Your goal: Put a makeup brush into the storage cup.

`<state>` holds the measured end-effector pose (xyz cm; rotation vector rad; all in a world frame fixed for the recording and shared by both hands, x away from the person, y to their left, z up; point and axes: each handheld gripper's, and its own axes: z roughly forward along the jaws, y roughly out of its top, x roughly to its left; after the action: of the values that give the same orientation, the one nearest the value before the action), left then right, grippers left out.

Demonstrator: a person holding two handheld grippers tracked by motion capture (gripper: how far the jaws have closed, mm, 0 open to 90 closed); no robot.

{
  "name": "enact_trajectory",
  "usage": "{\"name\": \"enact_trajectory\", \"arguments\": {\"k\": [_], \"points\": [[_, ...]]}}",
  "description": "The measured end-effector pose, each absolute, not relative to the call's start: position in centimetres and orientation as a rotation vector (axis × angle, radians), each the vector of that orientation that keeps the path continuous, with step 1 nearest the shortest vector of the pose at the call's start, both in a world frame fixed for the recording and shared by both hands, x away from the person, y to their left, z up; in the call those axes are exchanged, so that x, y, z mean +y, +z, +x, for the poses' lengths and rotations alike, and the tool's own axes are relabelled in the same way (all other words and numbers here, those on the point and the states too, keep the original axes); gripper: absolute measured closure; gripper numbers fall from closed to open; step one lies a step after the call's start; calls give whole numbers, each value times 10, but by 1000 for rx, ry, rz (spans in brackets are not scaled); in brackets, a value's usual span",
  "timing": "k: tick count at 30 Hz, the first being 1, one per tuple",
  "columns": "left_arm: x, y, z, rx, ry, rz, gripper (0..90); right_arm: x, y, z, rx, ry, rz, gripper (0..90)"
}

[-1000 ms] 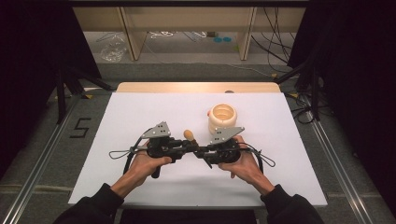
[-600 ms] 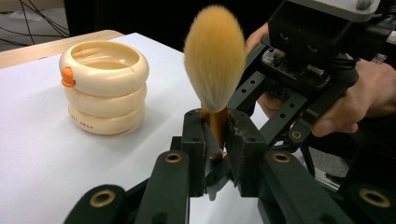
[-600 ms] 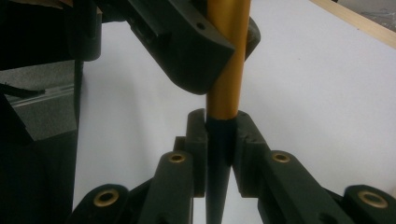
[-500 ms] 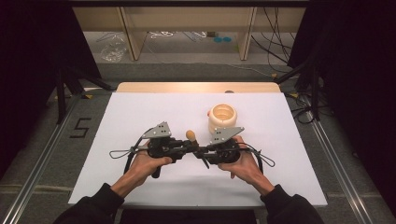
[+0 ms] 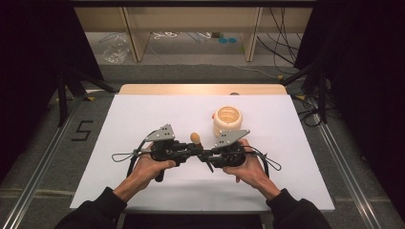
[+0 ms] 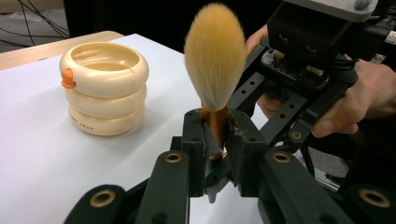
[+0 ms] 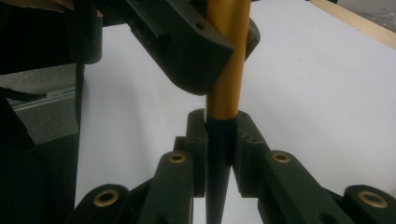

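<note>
- The left gripper has its jaws clamped on the gold collar of a brush, just below the bristles.
- The brush stands upright in the left gripper view, its tan bristle head fanned out above the jaws.
- The right gripper has its jaws narrowed on the same brush lower down — on the dark tapering handle, right under the gold part.
- In the high view the two grippers meet tip to tip above the middle of the white surface, toward its near edge, each in one hand.
- A cream holder of stacked rings stands just beyond the right gripper — apart from the brush, with an orange tab on its side.
</note>
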<state>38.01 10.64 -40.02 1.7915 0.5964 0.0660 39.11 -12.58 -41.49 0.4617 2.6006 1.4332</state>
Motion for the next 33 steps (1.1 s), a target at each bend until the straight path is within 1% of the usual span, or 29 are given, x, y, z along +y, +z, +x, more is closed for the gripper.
{"name": "enact_trajectory", "arguments": {"k": [1, 3, 8, 10, 14, 20, 26, 33], "points": [[106, -400, 380, 598, 64, 1793, 772, -126, -415, 391, 2601, 1433, 462, 794], [106, -400, 380, 603, 47, 1785, 731, -126, -415, 391, 2592, 1441, 463, 794], [105, -398, 379, 610, 53, 1786, 554, -129, -414, 394, 2564, 1455, 485, 793], [107, -397, 379, 619, 55, 1781, 504, -131, -413, 395, 2565, 1455, 496, 794], [114, -396, 375, 616, 100, 1800, 443, -140, -409, 399, 2534, 1454, 529, 794], [126, -404, 365, 616, 167, 1873, 383, -155, -405, 408, 2472, 1462, 613, 794], [148, -415, 353, 647, 203, 1917, 369, -166, -401, 416, 2444, 1455, 684, 794], [168, -427, 341, 674, 272, 1972, 324, -180, -395, 427, 2388, 1480, 751, 794]]}}
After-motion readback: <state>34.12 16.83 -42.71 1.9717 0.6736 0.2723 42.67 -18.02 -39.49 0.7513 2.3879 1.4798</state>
